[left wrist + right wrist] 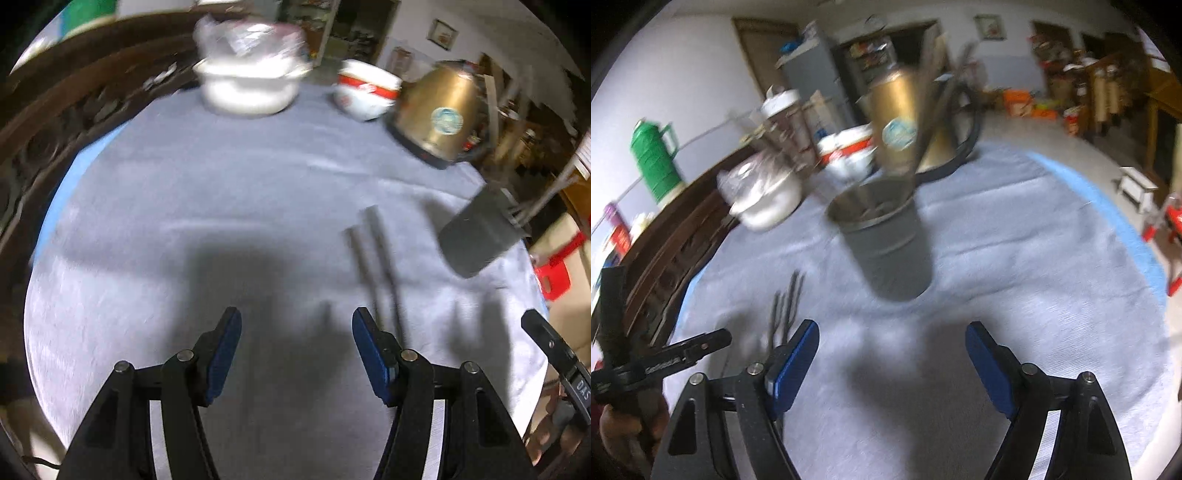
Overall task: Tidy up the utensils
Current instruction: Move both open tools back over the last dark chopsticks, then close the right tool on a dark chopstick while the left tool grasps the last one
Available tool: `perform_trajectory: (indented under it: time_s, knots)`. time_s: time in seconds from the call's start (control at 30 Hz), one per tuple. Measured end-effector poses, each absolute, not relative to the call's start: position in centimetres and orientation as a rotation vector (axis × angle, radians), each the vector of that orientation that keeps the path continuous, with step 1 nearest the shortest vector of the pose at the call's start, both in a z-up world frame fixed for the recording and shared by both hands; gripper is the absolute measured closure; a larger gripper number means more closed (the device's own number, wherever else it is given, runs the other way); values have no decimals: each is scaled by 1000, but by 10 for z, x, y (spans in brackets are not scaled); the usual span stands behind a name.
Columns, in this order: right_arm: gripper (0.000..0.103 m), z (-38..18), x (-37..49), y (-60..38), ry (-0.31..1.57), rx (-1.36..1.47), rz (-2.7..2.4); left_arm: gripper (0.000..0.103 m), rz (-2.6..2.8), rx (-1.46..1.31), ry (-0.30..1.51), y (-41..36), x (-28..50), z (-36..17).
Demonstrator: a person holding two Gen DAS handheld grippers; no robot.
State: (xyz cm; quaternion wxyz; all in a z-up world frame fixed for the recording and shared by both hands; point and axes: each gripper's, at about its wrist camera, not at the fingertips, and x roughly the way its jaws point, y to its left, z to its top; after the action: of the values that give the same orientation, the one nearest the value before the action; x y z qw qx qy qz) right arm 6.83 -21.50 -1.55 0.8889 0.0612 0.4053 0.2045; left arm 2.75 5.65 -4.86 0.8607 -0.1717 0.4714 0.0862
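Right wrist view: right tongs point(892, 341) spread wide with nothing between the blue pads, hovering over the grey cloth of the counter point(1034, 258).
Left wrist view: left tongs point(297, 326) likewise spread and empty, above the same cloth.
Task's thing: a pair of dark chopsticks point(373, 266) lies flat on the cloth, just beside the right-hand pad of the left tongs; in the right wrist view the pair sits just left of those tongs.
Destination, as I judge it: grey utensil holder point(886, 247) standing upright near the chopsticks, already carrying several long utensils.
Neighbours: brass-coloured kettle point(905, 122) behind the holder, red-and-white bowl point(365, 90), white lidded pot point(247, 85).
Risk one: thin sticks lying flat on soft cloth may roll apart or pinch the fabric if the pads close off-centre.
Risk two: the holder looks light and top-heavy with its load; a nudge from either tong could tip it toward the kettle.
Risk three: both frames are motion-blurred, so aim may be poor.
Writing: a round pale sticker on the kettle and lettering on the other tool's arm, neither readable with confidence.
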Motion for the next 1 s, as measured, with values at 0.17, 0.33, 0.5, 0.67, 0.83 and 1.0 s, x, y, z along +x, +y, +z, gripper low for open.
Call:
perform_trajectory:
  time_s: [0.17,0.33,0.5,0.67,0.83,1.0]
  knots:
    - [56,-29,71,-168,947,55,524,40,227,-419,1019,82,11,-63]
    - [63,-41,76,-130,1004,-7,557,40,240,-453,1016,92,2,-67]
    - [66,-51,82,-104,1045,-42,564,40,238,-476,1004,94,-4,-66]
    - [82,-61,86,-89,1091,-73,563,40,233,-479,1004,92,-8,-65]
    - [96,-63,83,-101,1102,-90,538,40,214,-455,1013,81,3,-61]
    - [96,-62,79,-134,1120,-70,503,40,166,-408,1041,49,29,-53]
